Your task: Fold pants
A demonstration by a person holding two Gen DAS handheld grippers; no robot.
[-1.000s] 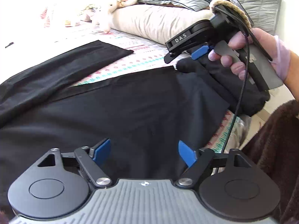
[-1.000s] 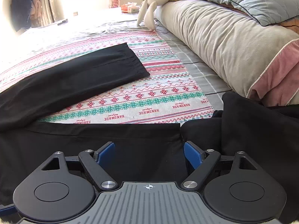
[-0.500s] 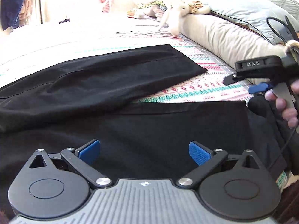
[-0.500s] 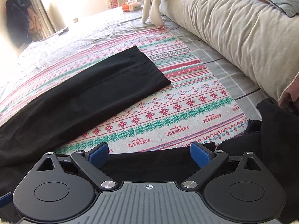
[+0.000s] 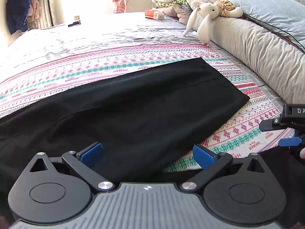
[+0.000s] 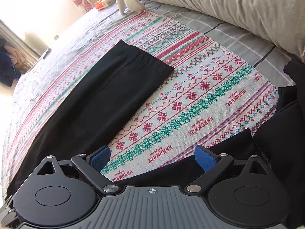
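Pants (image 5: 144, 103) lie black and spread on the patterned blanket (image 6: 190, 103) of the bed, one leg stretched away toward the pillow, the other along the near edge under both tools. Closest to view, the left hand-held gripper (image 5: 146, 154) stands wide with nothing between its blue pads, poised over the far leg's near edge. The right hand-held gripper (image 6: 152, 157) is likewise spread wide and empty, above the strip of blanket between the legs, with the near leg's hem (image 6: 234, 139) just beside its right finger.

The risks, as I judge them: with both sets of jaws wide, a pinch could catch blanket along with cloth and drag the blanket up in the fold. Black on black hides the layers, so a grip may take only the top layer and leave the leg twisted. Beyond the near leg a bunched dark mass (image 6: 282, 133) lies at the right; lifting there may pull that bunch along. Farther out, the far hem (image 6: 152, 57) lies skewed to the near one, so the legs may stack crooked. The bolster (image 5: 263, 53) and toy rabbit (image 5: 204, 19) lie well apart.
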